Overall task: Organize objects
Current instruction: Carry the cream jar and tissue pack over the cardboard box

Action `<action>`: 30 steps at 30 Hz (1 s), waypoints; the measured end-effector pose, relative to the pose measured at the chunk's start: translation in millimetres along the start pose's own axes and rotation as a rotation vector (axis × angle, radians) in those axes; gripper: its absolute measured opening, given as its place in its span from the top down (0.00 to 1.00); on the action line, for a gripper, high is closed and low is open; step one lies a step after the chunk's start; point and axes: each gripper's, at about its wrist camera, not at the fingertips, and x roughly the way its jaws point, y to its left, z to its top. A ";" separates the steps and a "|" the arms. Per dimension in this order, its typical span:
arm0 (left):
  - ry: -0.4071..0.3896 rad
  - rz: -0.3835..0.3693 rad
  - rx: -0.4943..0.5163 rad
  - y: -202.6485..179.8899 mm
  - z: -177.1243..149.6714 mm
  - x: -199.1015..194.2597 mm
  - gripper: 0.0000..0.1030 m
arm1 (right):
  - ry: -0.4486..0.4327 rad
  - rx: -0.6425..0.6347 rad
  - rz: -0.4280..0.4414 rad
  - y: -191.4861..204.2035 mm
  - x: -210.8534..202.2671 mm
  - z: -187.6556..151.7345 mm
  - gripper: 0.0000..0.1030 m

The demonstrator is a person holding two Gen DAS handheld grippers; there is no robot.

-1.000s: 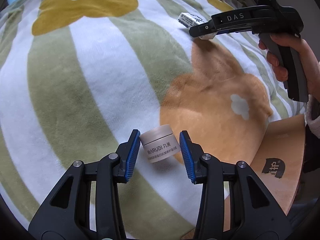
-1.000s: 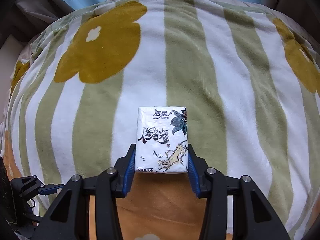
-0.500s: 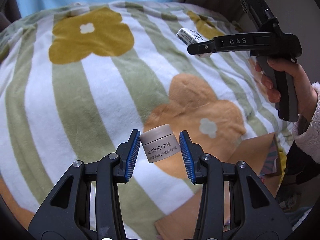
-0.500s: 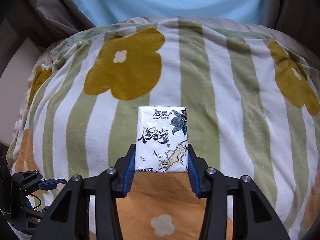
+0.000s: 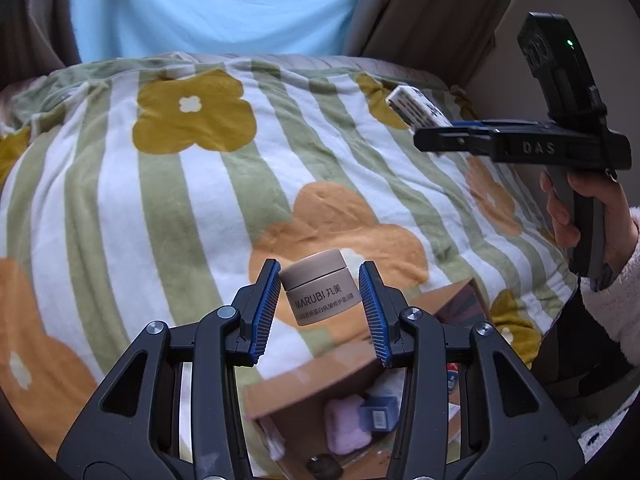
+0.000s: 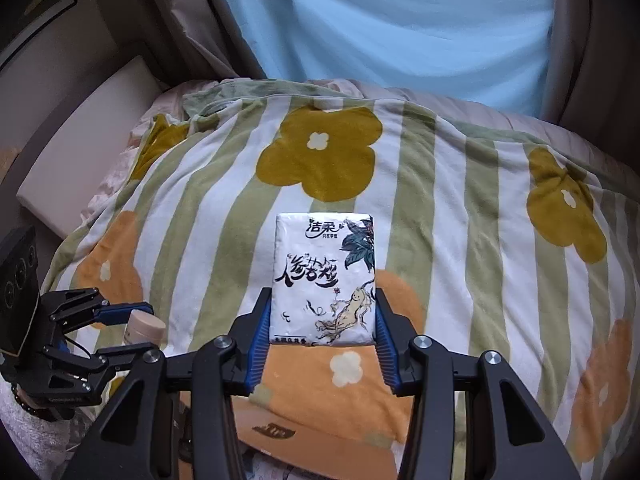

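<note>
Both grippers have lifted and pulled back since the earlier frames, so we now see more bed and a cardboard box (image 5: pixel 320 396) below us; left to right: our left gripper (image 5: pixel 319 312) pinches a small beige cream jar (image 5: pixel 318 292) on its sides, jar upright and tilted a little, held clear of the blanket (image 5: pixel 120 200); the box opening sits directly under and just toward us from the jar, with a pink item (image 5: pixel 346 428) and a blue item (image 5: pixel 378 414) inside, so we judge the left hand nearer the drop; our right gripper (image 6: pixel 322 336) clamps the lower end of a flat tissue pack (image 6: pixel 324 276), long axis pointing away along the fingers, also in the air; the box edge shows just below it; surface is a soft striped flower blanket over a bed, so nothing sets down firm; blue curtain (image 5: pixel 216 4) behind, beige drapes at the sides, wall on the right.
</note>
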 end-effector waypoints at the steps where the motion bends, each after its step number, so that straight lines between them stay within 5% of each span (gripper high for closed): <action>1: -0.006 0.004 -0.006 -4.6 -5.1 -4.9 0.64 | -0.002 -0.007 0.010 3.4 -7.8 -7.6 0.59; 10: -0.010 0.044 -0.099 -35.2 -65.7 -24.4 0.64 | 0.050 -0.065 0.041 21.8 -35.2 -73.7 0.59; 30: 0.107 0.113 -0.224 -51.8 -184.7 20.6 0.64 | 0.218 -0.159 0.080 53.1 3.3 -190.1 0.59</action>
